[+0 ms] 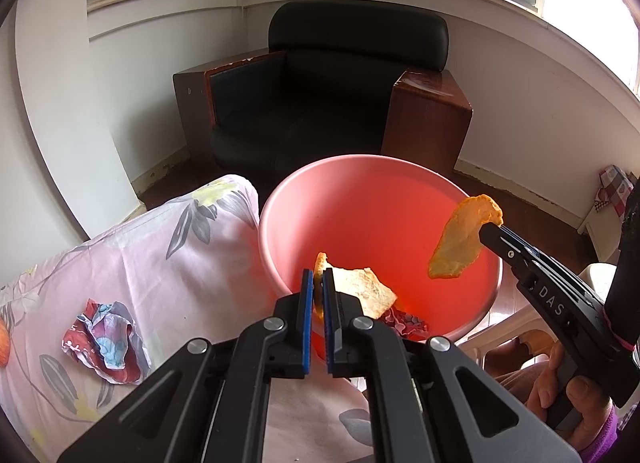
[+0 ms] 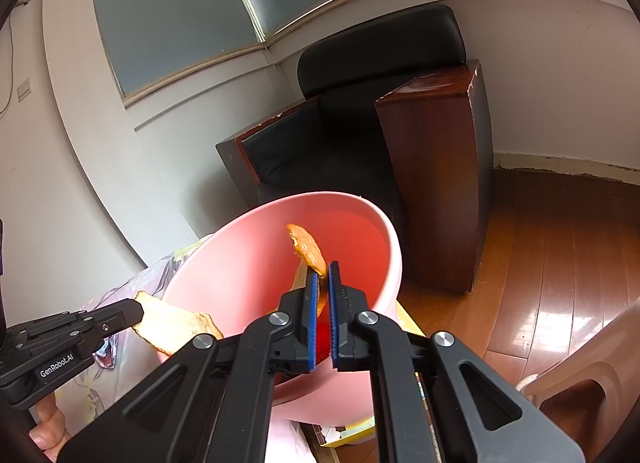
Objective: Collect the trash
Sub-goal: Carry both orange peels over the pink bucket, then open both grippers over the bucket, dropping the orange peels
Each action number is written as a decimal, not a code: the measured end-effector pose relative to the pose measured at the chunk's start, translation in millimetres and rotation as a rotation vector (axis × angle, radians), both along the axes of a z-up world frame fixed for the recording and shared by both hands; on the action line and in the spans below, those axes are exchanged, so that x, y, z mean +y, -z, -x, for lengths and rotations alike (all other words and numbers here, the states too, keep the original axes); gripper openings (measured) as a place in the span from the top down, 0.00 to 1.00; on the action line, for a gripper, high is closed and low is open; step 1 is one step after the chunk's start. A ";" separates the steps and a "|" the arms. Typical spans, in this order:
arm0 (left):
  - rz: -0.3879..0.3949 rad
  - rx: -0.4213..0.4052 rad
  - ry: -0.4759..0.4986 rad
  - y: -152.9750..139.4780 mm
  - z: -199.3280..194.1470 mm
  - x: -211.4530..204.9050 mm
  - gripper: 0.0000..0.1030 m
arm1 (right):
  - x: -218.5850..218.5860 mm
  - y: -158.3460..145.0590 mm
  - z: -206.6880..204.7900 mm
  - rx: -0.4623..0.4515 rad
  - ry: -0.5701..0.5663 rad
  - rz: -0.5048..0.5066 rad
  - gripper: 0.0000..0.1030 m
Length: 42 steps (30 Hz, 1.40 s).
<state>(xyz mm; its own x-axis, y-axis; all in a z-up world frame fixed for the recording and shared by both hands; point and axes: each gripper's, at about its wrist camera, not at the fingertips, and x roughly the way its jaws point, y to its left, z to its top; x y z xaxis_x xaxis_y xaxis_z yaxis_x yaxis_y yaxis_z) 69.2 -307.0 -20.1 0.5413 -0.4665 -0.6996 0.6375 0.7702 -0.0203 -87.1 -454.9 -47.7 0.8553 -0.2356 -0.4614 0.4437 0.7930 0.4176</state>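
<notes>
Left wrist view: an orange peel piece is clamped in the left gripper over the pink bin; a crumpled wrapper lies on the floral cloth. Right wrist view: a second peel is pinched by the right gripper above the bin's mouth.

both grippers, left and right, hover with jaws clamped.
</notes>
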 end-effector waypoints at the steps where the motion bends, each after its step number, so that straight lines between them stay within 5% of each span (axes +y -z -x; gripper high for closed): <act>1: 0.001 0.001 0.001 0.2 0.1 0.0 0.96 | 0.0 0.2 0.3 0.000 0.001 -0.002 0.95; 7: 0.010 0.021 0.005 2.7 -2.2 1.4 0.90 | 0.8 0.4 -0.1 0.005 0.004 -0.002 0.95; 11: 0.023 0.026 -0.003 1.6 -1.9 5.3 0.59 | 1.4 0.1 0.3 0.004 0.004 -0.002 0.95; 21: 0.043 0.014 -0.019 -2.5 0.4 17.0 0.51 | 6.1 0.9 -2.9 0.015 -0.014 0.016 0.95; 42: 0.012 0.005 -0.039 -8.5 14.0 32.3 0.51 | 1.3 1.8 -0.5 0.028 -0.011 0.027 0.89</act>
